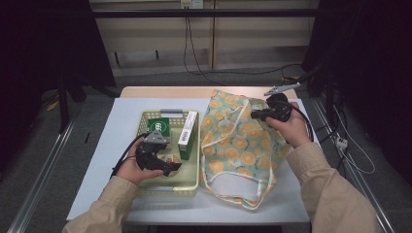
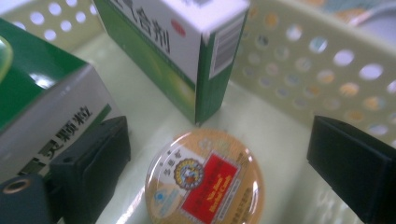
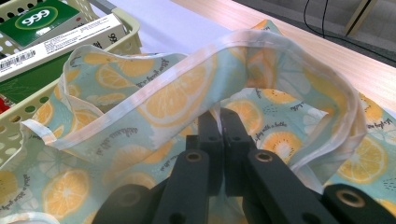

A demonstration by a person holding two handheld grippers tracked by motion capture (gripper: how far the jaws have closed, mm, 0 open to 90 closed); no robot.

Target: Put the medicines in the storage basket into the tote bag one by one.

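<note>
A round orange tin (image 2: pixel 205 182) with a red label lies flat on the floor of a pale yellow perforated basket (image 1: pixel 167 188). My left gripper (image 2: pixel 219 140) is low inside the basket and open, one jaw on each side of the tin, pads clear of it. A fabric bag (image 1: pixel 238 145) printed with orange slices lies to the right of the basket. My right gripper (image 1: pixel 255 115) is at the bag's far edge. In the right gripper view this gripper (image 3: pixel 222 119) is shut on the bag's cloth (image 3: pixel 159 102), with the white-trimmed edge looped over its tips.
Behind the tin in the basket stand a green box (image 2: pixel 42 88) and a taller green-and-white box (image 2: pixel 177 42); from above, the green box (image 1: pixel 158 127) sits left of the long one (image 1: pixel 188 128). The perforated basket wall (image 2: pixel 327 60) runs close to the right jaw. Cables trail off the table's right side.
</note>
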